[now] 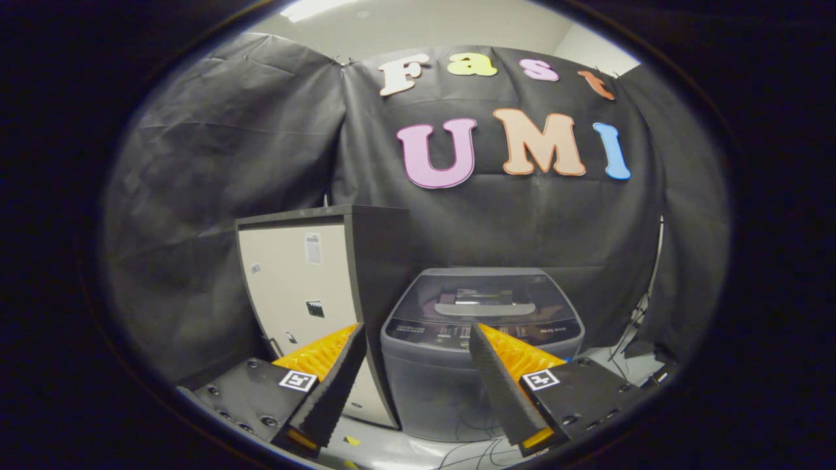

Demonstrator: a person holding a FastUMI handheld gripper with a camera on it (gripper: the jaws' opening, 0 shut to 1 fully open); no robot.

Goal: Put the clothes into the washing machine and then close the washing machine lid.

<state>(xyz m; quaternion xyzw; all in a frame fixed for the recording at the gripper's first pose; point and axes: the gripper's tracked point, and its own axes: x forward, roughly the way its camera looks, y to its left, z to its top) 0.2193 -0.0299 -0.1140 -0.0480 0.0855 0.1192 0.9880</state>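
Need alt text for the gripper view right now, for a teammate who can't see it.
The open gripper holds nothing, its fingers spread toward a grey top-loading washing machine beyond them, its see-through lid down. A tall beige-fronted cabinet stands beside the machine, and cables trail on the floor.

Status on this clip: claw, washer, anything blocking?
Claw open, empty. Washer ahead, lid down. Cabinet beside it, left. Path clear.

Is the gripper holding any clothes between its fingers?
No, the gripper is open, with only the washing machine seen beyond its fingers.
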